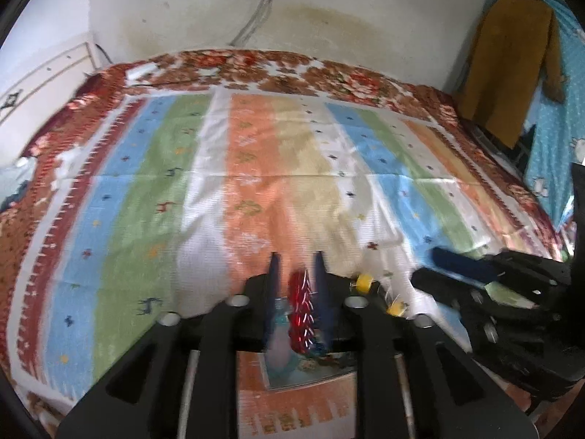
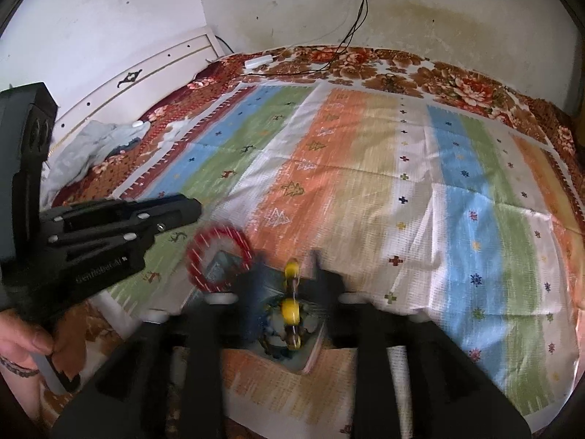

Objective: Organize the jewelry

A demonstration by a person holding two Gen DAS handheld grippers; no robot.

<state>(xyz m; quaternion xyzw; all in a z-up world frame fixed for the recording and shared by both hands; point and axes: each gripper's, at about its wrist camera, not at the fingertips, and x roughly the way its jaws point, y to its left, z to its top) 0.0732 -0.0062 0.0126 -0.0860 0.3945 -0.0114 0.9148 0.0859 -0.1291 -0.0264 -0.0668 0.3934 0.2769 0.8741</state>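
Between the left gripper's [image 1: 296,274] blue fingers [image 1: 274,274] stands a red bangle [image 1: 301,314] on edge; the fingers sit close on either side of it, but blur hides whether they actually press it, so the grip cannot be told. In the right wrist view the same bangle [image 2: 218,258] shows as a smeared red ring beyond the left gripper's [image 2: 120,230] black body. The right gripper's [image 2: 289,270] fingers [image 2: 257,274] stand apart around a string of yellow beads [image 2: 290,309], without clearly touching it; motion blur softens the tips. Beneath both lies a tray [image 2: 314,347] of jewelry, mostly covered by the grippers, its contents hard to make out. All rests on a striped cloth [image 2: 365,183] over a floral bedspread [image 2: 402,66]. A hand [image 2: 22,340], cut off at the left edge, holds the left gripper's handle.
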